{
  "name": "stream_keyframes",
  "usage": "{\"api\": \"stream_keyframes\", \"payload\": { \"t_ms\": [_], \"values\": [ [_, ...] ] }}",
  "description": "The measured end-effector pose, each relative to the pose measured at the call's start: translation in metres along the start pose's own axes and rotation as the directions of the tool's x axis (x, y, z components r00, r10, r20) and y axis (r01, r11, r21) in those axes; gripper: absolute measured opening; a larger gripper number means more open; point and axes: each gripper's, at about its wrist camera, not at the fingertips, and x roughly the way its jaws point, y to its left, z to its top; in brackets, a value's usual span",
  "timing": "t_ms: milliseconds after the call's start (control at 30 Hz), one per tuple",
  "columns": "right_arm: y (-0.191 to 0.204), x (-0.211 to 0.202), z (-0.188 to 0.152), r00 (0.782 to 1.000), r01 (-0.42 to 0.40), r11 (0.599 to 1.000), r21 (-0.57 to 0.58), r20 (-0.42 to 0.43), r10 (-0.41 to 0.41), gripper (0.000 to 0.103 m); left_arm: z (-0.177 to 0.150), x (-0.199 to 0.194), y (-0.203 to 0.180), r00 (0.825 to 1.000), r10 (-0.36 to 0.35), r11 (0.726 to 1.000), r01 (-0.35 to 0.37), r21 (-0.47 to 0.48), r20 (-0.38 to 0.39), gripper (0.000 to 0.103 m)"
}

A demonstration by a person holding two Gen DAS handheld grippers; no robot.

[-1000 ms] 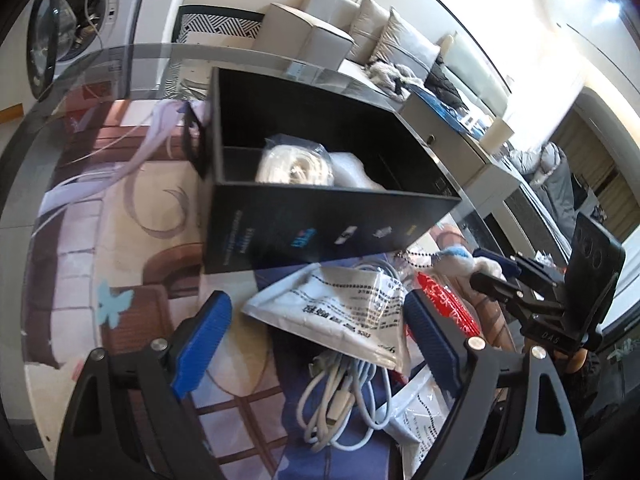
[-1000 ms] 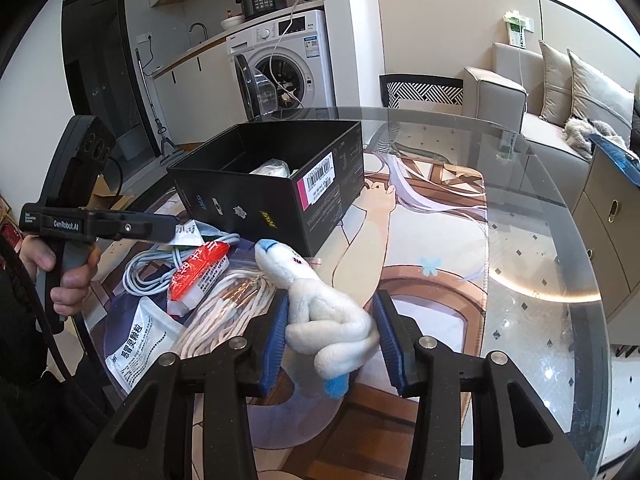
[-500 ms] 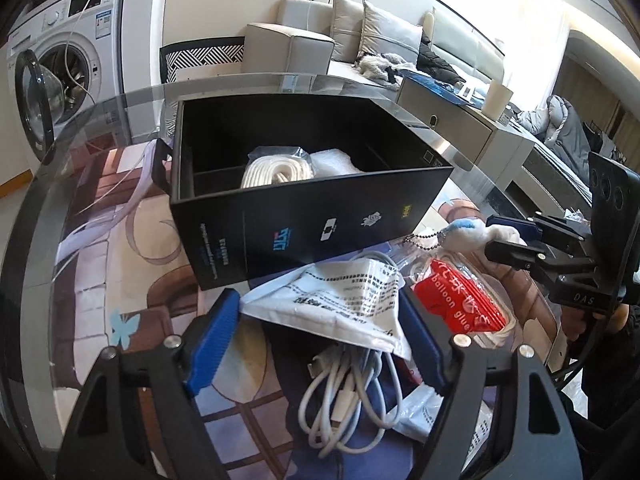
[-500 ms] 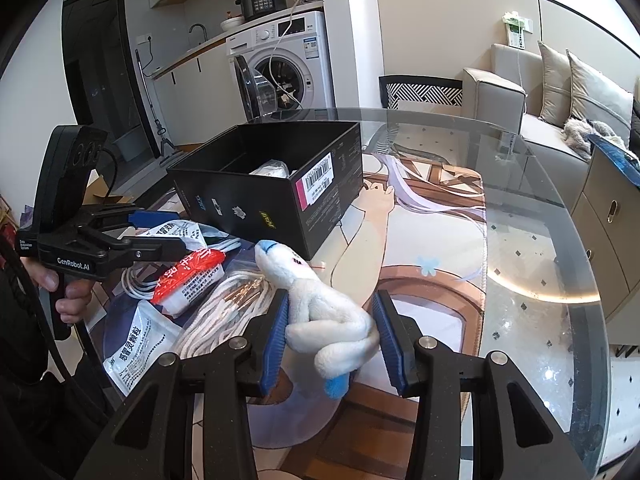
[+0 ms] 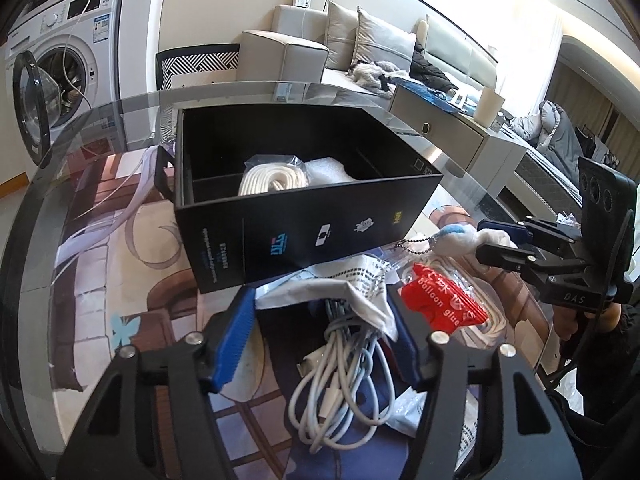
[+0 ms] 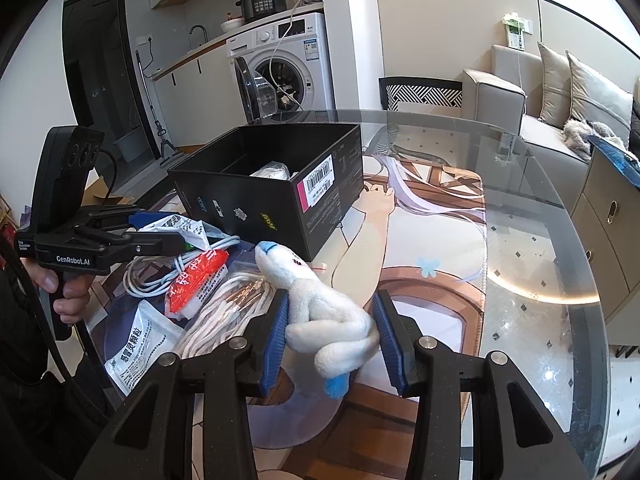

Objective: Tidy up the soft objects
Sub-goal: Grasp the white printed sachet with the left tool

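A: What's the biggest thing there?

B: A round glass counter [image 6: 536, 248] with a printed mat [image 6: 432, 240] under it. On it stands an open black box [image 5: 304, 216]; a bagged coil of white rope [image 5: 272, 176] and some bubble wrap [image 5: 326, 170] lie inside.

A: And in front of the box?

B: A loose heap, touching its near wall: a white sachet [image 5: 340, 284] draped over a bundle of white cable [image 5: 340, 364], a red packet [image 5: 444, 304] just beside them, more bagged rope [image 6: 228, 304] and another sachet [image 6: 136, 344] nearer the person.

A: The left tool?

B: The left tool [image 5: 320, 332] sits low over the heap, its jaws having just been closing. Sachet and cable are between them, and the sachet's edges reach both blue pads [image 5: 236, 336], so it looks gripped.

A: The right one?

B: The right tool [image 6: 332, 332] is clamped on a white plush toy [image 6: 320, 308] with blue tips, held above the counter, just right of the heap and near the box corner.
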Motion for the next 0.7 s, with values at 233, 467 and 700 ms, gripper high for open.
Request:
{"api": "stream_keyframes", "payload": {
  "t_ms": [233, 467, 700],
  "values": [
    [0.002, -0.004, 0.002, 1.0, 0.002, 1.0, -0.002, 0.014, -0.002, 0.042, -0.002, -0.007, 0.0, 1.0, -0.003, 1.0, 0.003, -0.003, 0.02, 0.049],
    [0.004, -0.009, 0.001, 1.0, 0.003, 1.0, -0.006, 0.024, -0.003, 0.042, -0.004, -0.014, 0.001, 0.999, -0.021, 1.0, 0.021, -0.015, 0.046, 0.033],
    [0.006, -0.01, 0.001, 1.0, 0.003, 1.0, -0.008, 0.028, -0.003, 0.042, -0.004, -0.019, 0.001, 0.997, -0.026, 0.999, 0.028, -0.026, 0.068, 0.018]
  ]
}}
